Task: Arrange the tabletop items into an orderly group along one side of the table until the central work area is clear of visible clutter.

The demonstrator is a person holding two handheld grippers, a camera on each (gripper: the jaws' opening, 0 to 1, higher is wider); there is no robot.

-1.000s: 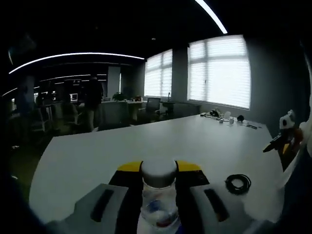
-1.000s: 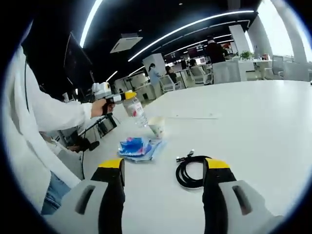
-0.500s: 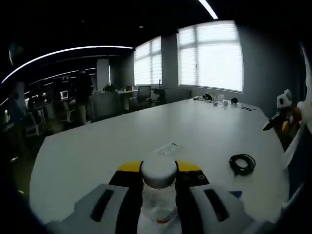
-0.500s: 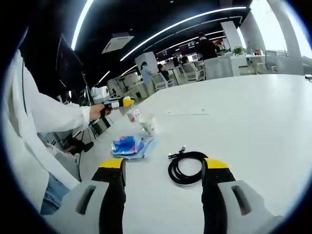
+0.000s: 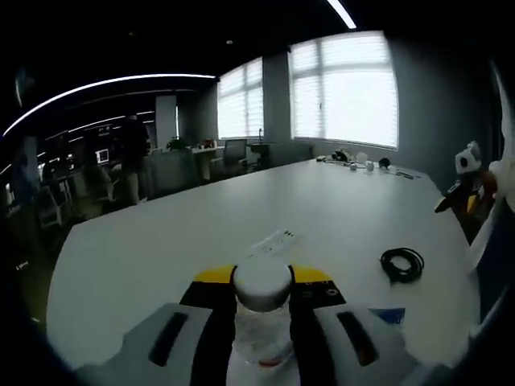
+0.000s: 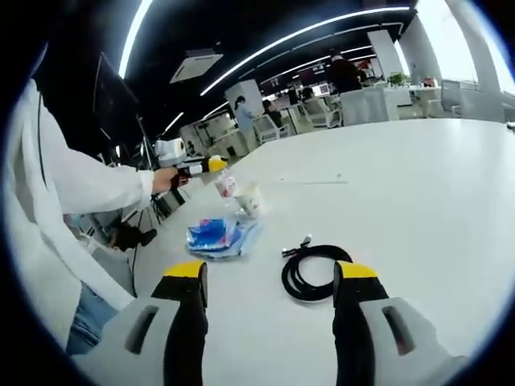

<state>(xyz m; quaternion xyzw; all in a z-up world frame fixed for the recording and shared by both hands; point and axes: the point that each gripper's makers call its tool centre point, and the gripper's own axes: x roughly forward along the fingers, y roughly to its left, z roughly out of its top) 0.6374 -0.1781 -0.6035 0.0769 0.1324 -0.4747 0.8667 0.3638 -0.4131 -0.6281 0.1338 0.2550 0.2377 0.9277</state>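
So the left gripper has its jaws clamped on a clear plastic bottle with a white cap, held upright between the yellow-tipped jaws, right at the bottom of the left gripper view. In the right gripper view you can see that same left gripper out at the end of a white sleeve, with the bottle tilted down toward the table and close to a small paper cup — can't tell if they touch.

The right gripper has its jaws spread wide with nothing between them, hovering low over the white table. Just past the jaws lies a coiled black cable, nearer the right-hand jaw. To the left of the cable, near the cup, is a blue plastic wrapper or bag, lying flat.

From the left gripper view the coiled cable sits off to the right on the table, a corner of the blue wrapper peeks out near the gripper, and there's a flat white strip-like thing further out toward the middle. A few small items sit at the far end by the windows, too small to make out.
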